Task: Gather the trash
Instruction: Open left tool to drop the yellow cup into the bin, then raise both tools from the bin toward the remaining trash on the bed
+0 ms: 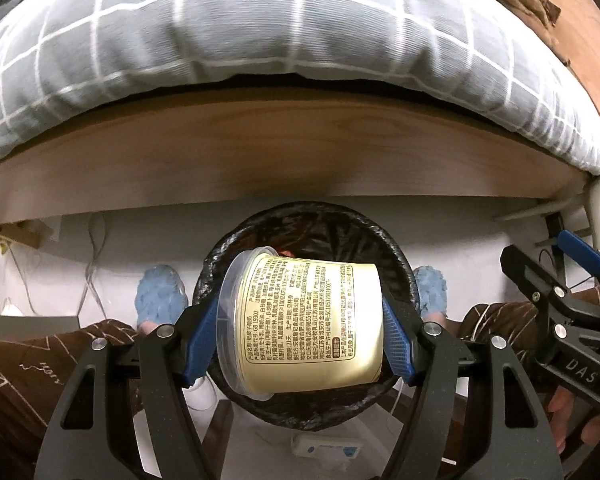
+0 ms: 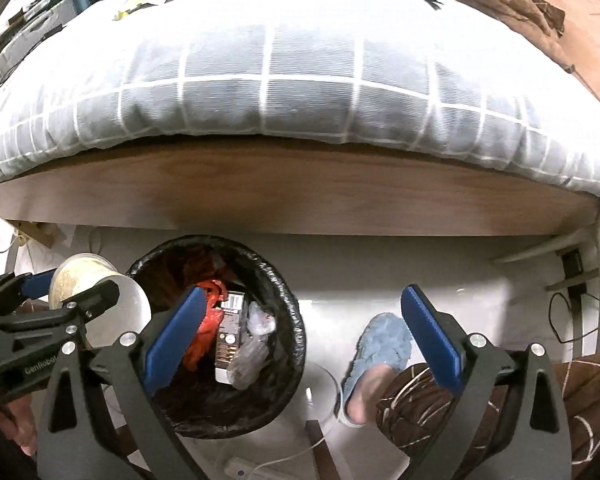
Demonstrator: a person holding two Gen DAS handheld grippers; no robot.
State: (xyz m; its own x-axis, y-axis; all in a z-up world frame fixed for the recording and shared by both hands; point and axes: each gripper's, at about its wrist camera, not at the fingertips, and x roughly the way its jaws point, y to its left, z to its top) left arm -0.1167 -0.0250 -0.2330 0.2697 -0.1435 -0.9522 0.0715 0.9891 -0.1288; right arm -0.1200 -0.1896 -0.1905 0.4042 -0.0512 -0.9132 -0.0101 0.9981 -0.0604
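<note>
Above the bin (image 1: pixel 216 264), left claw (image 1: pixel 296 340) clamping a sideways cup (image 1: pixel 304 320).

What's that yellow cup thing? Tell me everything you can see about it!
The yogurt cup is a pale yellow plastic tub with a clear lid and a label of small printed text. It lies on its side, lid end to the left, pinched between the blue pads of the left gripper. It hangs right above the black-lined trash bin. In the right wrist view its open-looking end looks scraped and empty.
</note>
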